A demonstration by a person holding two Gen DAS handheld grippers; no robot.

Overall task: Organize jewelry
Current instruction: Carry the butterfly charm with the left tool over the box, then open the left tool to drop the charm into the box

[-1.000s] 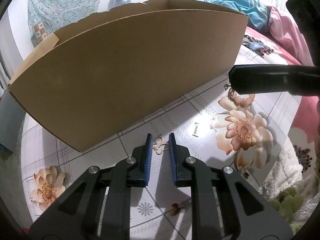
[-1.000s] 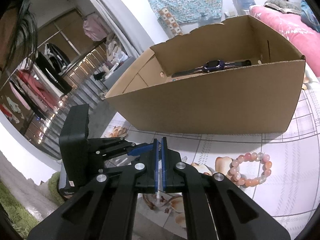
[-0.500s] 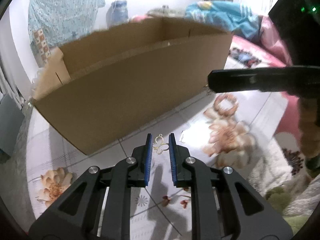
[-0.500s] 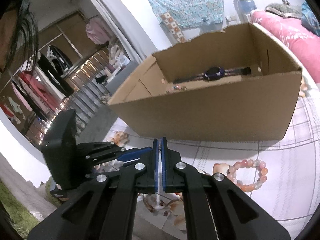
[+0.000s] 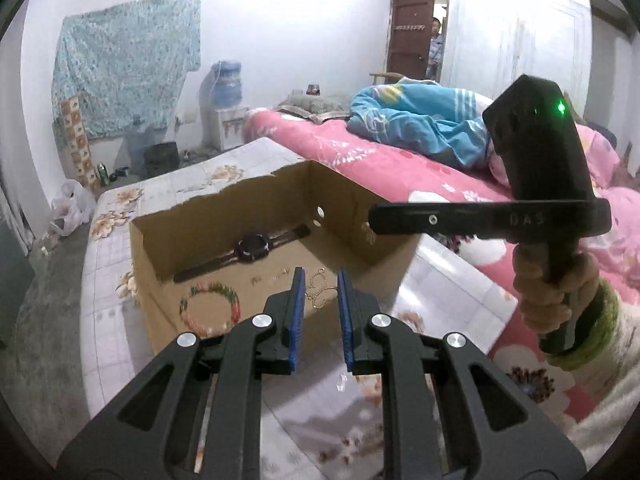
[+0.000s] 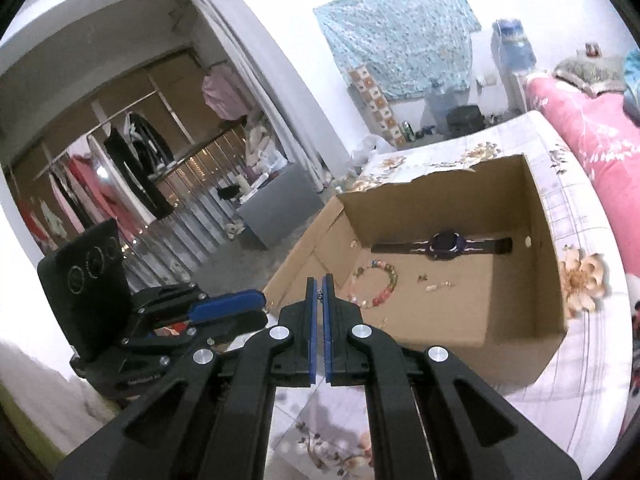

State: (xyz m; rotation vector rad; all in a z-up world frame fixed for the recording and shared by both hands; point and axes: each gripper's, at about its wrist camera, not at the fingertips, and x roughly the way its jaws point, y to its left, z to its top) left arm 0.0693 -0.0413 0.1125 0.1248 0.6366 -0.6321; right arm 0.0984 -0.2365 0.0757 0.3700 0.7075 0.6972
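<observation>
Jewelry here is small and light, and the piece in hand looks the most delicate: a thin gold butterfly pendant point(image 5: 321, 295) of open wirework sits pinched between the blue pads of the left gripper point(image 5: 321, 292), raised over the near wall of the cardboard box point(image 5: 372, 284). Such a piece would likely bend under a hard squeeze and could slip sideways from smooth pads, so holding it flat across the wings, as it is held now, seems the safest purchase. The right gripper point(image 6: 319, 294) has its jaws pressed together, with a tiny metal fitting showing at the tip; it appears to pinch something very fine, perhaps a chain or clasp, but the piece is too small to name. Inside the box lie a dark watch point(image 6: 444, 245) stretched flat by the far wall, a bracelet of coloured beads point(image 6: 374, 285) nearer the front, and a few small earrings point(image 6: 436, 283) loose on the floor of the box. The watch would handle stiffly at its case and floppily at the straps; the beaded ring is best taken across one side of its loop. The box stands on a bench point(image 5: 100, 320) covered in a floral cloth, beside a pink bed point(image 5: 400, 160). The only lettering that shows is embossed on the right gripper's bar in the left wrist view, and it reads roughly "DAS", though that is uncertain.
</observation>
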